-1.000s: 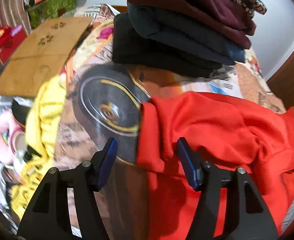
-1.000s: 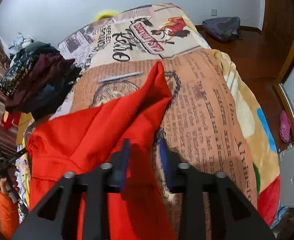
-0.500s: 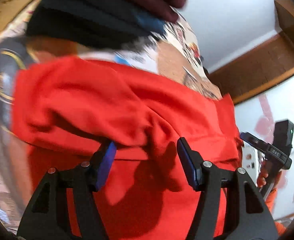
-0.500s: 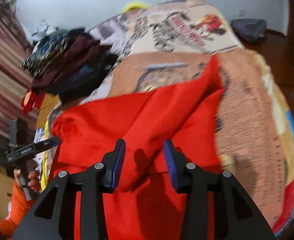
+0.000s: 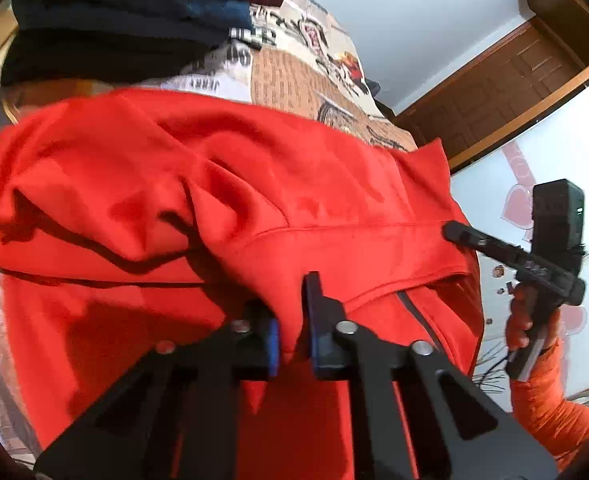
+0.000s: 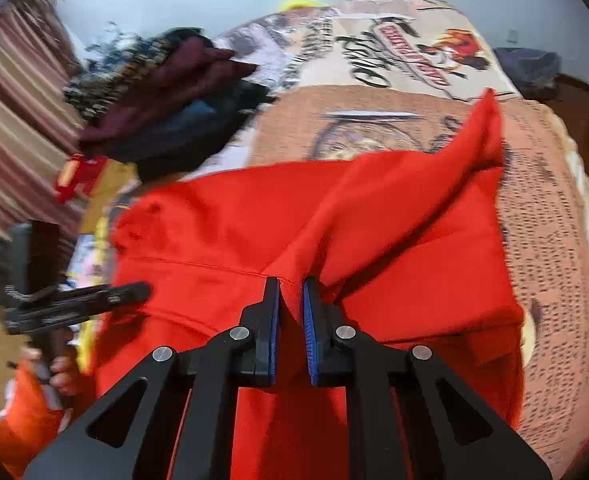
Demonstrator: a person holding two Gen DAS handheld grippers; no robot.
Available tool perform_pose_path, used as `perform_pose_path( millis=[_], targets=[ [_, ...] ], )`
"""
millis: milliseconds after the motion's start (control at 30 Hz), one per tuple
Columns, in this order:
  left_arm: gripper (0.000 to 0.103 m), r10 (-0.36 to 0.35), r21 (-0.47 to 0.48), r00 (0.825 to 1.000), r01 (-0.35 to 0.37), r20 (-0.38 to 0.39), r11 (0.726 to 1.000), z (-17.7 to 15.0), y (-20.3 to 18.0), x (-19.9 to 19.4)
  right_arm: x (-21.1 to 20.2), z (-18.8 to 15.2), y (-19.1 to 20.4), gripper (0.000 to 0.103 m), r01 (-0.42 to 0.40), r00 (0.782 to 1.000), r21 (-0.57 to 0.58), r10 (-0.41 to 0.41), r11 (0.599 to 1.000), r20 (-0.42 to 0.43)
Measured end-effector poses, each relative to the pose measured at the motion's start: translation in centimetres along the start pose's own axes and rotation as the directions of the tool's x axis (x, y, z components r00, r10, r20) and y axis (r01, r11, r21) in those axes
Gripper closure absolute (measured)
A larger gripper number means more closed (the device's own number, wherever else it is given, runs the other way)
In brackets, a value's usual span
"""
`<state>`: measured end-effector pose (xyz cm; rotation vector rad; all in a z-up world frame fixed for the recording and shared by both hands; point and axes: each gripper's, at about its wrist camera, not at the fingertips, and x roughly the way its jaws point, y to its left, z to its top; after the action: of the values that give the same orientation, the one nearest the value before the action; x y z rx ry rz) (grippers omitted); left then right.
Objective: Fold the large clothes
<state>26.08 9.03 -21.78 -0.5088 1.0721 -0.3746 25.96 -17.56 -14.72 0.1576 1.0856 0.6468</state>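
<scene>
A bed (image 5: pixel 294 80) under a newsprint-patterned blanket is carrying a rumpled, soft red garment (image 5: pixel 254 184), whose fold the just-closing left gripper (image 5: pixel 292 320) is pinching, while the right gripper (image 6: pixel 291 308), also just closing, is clamping another ridged fold there.

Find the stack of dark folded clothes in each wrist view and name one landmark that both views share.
Left wrist view: the stack of dark folded clothes fills the top left, behind the red garment.
Right wrist view: the stack sits upper left, beyond the red garment.
Shared landmark: the printed bedspread beneath both.
</scene>
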Motion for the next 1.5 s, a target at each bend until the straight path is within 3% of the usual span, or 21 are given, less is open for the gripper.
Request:
perform_pose_path(
  millis=[100,233,367,433,533,567,833,900,1000,1167,1267,1367,1433,1500],
  targets=[
    [0.096,-0.019,0.041,0.998,0.016,0.066,0.999,0.1,-1.4,-2.2,-2.1,0.0,1.4,0.094,-0.025,0.998,-0.017,0.026,1.0,0.063],
    [0.096,-0.003,0.117,0.991,-0.012,0.134,0.993,-0.3,-3.2,-5.2,-3.5,-0.5,2.8,0.094,-0.038,0.996,-0.054,0.042,0.998,0.081],
    [0.095,0.04,0.113,0.996,-0.049,0.079,0.992,-1.3,-2.4,-4.3,-2.4,-1.9,2.5,0.094,-0.025,0.999,-0.059,0.027,0.998,0.024],
    [0.093,0.096,0.096,0.995,-0.097,0.023,0.991,-1.9,-1.5,-2.8,-1.2,-2.8,2.0,0.089,0.02,1.0,-0.067,-0.021,0.998,-0.016],
    [0.082,0.145,0.071,0.989,-0.143,-0.021,0.987,-3.1,0.1,-1.8,-0.6,-3.7,1.1,0.086,0.078,0.996,-0.056,-0.08,0.995,-0.042],
    [0.073,0.145,0.058,0.989,-0.144,-0.013,0.988,-3.2,0.4,-2.1,-0.8,-3.8,0.8,0.086,0.08,0.996,-0.048,-0.082,0.996,-0.038],
    [0.056,0.209,-0.064,0.969,-0.202,0.13,0.977,-2.6,4.9,-7.7,-5.3,-1.9,-1.0,0.085,0.127,0.989,0.008,-0.127,0.992,0.073],
    [0.056,0.229,-0.123,0.963,-0.212,0.144,0.97,-1.9,6.8,-8.4,-6.0,-1.4,-1.7,0.082,0.142,0.984,0.042,-0.146,0.989,0.103],
    [0.056,0.201,-0.224,0.968,-0.164,0.152,0.961,-1.1,9.6,-8.7,-5.9,-0.8,-2.6,0.072,0.152,0.979,0.105,-0.164,0.983,0.12],
    [0.056,0.101,-0.347,0.985,-0.048,0.137,0.937,0.4,13.4,-6.9,-4.2,-1.0,-2.2,0.071,0.087,0.993,0.135,-0.098,0.987,0.073],
    [0.056,0.076,-0.391,0.991,-0.028,0.108,0.92,1.3,14.5,-4.4,-3.2,-1.2,-1.2,0.071,0.047,0.998,0.103,-0.051,0.994,0.034],
    [0.057,0.115,-0.38,0.989,-0.072,0.092,0.922,1.9,14.9,-3.1,-1.7,-1.5,-0.6,0.071,0.013,1.0,0.089,-0.012,0.996,-0.013],
    [0.07,0.234,-0.317,0.968,-0.194,0.094,0.928,2.3,13.9,-2.5,-0.4,-1.8,-0.5,0.071,0.023,0.999,0.088,-0.019,0.996,-0.048],
    [0.093,0.312,-0.26,0.945,-0.277,0.104,0.925,2.9,13.3,-2.2,0.5,-2.1,-0.6,0.07,0.024,0.997,0.091,-0.017,0.996,-0.074]
  ],
)
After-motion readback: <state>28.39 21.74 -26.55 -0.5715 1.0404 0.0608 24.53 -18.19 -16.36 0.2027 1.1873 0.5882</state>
